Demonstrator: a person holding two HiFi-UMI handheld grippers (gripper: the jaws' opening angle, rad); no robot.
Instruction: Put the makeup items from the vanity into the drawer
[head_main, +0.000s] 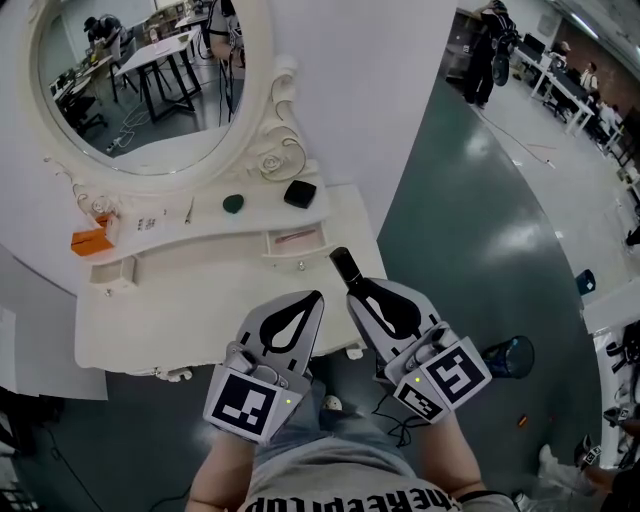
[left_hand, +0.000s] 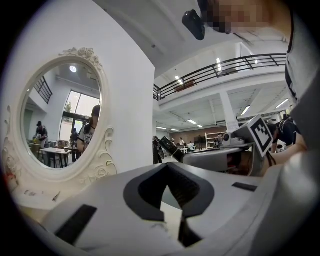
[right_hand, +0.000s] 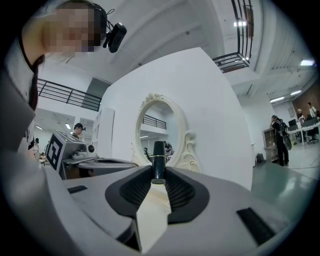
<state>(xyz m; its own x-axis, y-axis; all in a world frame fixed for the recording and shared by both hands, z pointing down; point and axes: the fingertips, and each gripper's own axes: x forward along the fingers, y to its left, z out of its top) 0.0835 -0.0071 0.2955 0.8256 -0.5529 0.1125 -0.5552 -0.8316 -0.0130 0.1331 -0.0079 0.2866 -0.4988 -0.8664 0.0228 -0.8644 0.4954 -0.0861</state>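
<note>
In the head view, the right gripper squeezes a black tube. The tube pokes out of the jaw tips toward 11 o'clock, over the white vanity. A small drawer sits at 11 o'clock from it.

In the left gripper view, the left gripper has its bumpy dark pads together on nothing.

In the right gripper view, the tube is round and smooth with a thin gold ring. It stands at 12 o'clock between the pads.

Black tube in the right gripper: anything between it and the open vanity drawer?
Nothing visible. The black gold-banded tube, gripped by the right gripper, hangs right of the small open white drawer in the head view; the left gripper sits lower, off that path.
</note>
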